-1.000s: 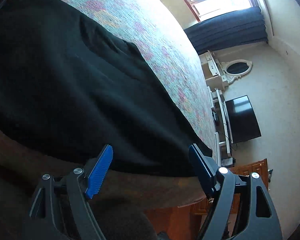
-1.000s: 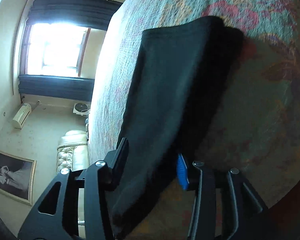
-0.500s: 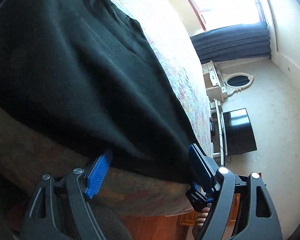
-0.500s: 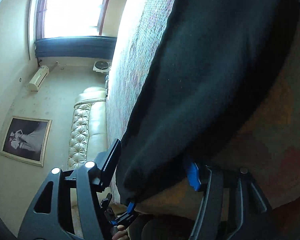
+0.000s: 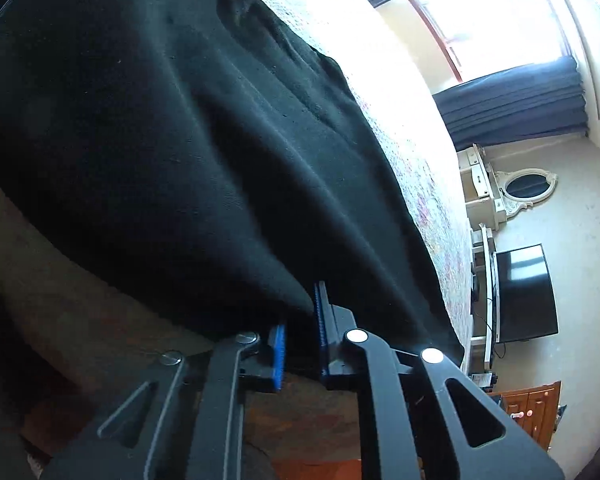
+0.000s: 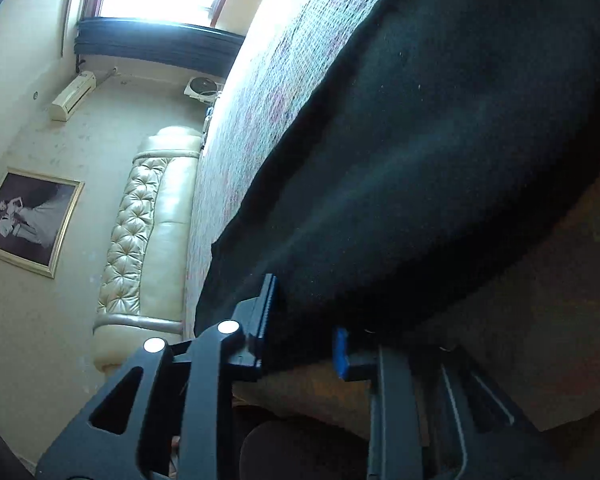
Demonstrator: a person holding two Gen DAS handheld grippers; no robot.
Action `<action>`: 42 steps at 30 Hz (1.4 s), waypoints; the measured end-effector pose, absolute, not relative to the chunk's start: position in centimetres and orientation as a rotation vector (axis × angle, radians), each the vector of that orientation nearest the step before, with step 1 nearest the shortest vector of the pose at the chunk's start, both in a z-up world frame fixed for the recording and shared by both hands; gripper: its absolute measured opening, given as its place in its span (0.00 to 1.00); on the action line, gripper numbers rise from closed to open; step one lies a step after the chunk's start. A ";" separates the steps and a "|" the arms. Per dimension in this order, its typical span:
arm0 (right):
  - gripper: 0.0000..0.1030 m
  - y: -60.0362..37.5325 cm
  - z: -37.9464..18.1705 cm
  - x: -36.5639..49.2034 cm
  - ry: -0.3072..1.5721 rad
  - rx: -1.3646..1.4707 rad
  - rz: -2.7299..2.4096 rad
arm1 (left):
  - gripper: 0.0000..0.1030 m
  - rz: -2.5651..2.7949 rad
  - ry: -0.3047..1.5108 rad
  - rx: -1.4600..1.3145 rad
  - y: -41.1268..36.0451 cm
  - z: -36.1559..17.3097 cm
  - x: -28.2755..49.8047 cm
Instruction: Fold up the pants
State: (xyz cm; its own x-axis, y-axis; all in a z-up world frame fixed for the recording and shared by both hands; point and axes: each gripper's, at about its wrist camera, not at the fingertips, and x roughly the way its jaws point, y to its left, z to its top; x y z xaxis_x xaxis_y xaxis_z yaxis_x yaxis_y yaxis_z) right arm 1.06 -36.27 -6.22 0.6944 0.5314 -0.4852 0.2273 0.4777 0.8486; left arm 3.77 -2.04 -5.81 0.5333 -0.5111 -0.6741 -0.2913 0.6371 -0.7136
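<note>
Black pants lie spread on a bed with a floral cover. My left gripper is shut on the near hem of the pants, its blue pads close together with cloth between them. In the right wrist view the pants fill the upper right. My right gripper has its jaws narrowed around the near edge of the pants, with dark cloth filling the gap between the blue pads. The far ends of the pants are out of view.
The bed's near edge runs under both grippers. A television and a white dresser with an oval mirror stand by the wall. A tufted cream headboard and a framed picture show at the left of the right wrist view.
Both grippers moved forward onto the near edge of the pants. The left gripper's jaws went from wide open to shut on the cloth. The right gripper's jaws narrowed around the cloth.
</note>
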 end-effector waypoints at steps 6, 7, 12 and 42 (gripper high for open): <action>0.06 -35.7 -4.7 0.1 0.824 1.063 0.243 | 0.07 -0.135 1.011 -0.835 -1.4 -4.2 2.5; 0.06 -35.6 -4.8 -0.1 0.836 1.055 0.242 | 0.07 -0.141 1.003 -0.803 -1.5 -4.1 2.4; 0.05 -36.2 -7.7 -0.1 0.868 1.096 0.227 | 0.08 -0.165 1.030 -0.783 -1.1 -5.9 2.7; 0.11 -58.2 -6.7 -9.7 0.506 1.300 -0.260 | 0.57 -0.088 0.887 -0.618 9.2 -0.1 3.6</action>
